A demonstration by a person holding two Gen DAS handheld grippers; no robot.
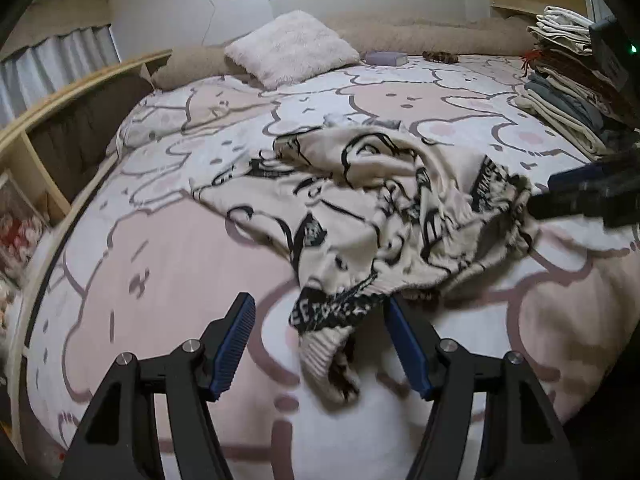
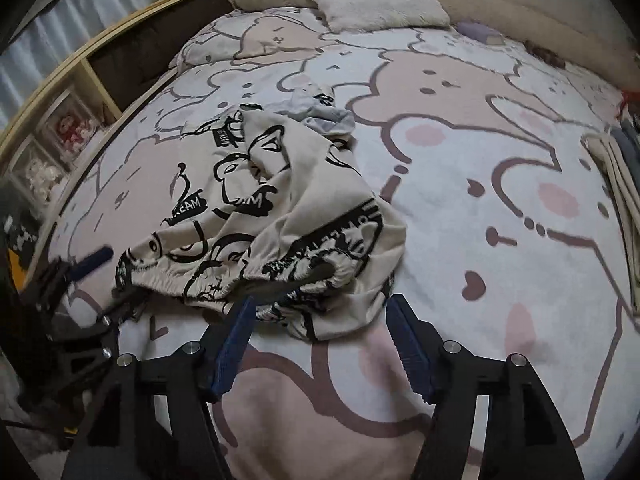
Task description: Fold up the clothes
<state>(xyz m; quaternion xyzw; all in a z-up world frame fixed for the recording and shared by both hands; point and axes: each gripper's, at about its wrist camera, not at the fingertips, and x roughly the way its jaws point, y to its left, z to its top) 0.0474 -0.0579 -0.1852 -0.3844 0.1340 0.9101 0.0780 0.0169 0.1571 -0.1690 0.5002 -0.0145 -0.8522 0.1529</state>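
Observation:
A cream garment with black cartoon prints point(image 1: 368, 208) lies crumpled on the bed; it also shows in the right wrist view point(image 2: 264, 216). My left gripper point(image 1: 320, 344) is open, with the garment's ribbed cuff point(image 1: 324, 348) lying between its blue pads. My right gripper point(image 2: 320, 344) is open, with the garment's gathered hem point(image 2: 304, 276) just ahead of its fingertips. The right gripper point(image 1: 560, 196) shows in the left wrist view at the garment's right edge. The left gripper point(image 2: 88, 276) shows in the right wrist view at the garment's left edge.
The bed has a pink and white bear-print cover point(image 1: 160, 264). A stack of folded clothes point(image 1: 568, 88) sits at the bed's right side. A fluffy white pillow point(image 1: 292, 46) and a beige bolster point(image 1: 420, 32) lie at the head. A wooden shelf point(image 1: 60, 128) runs along the left.

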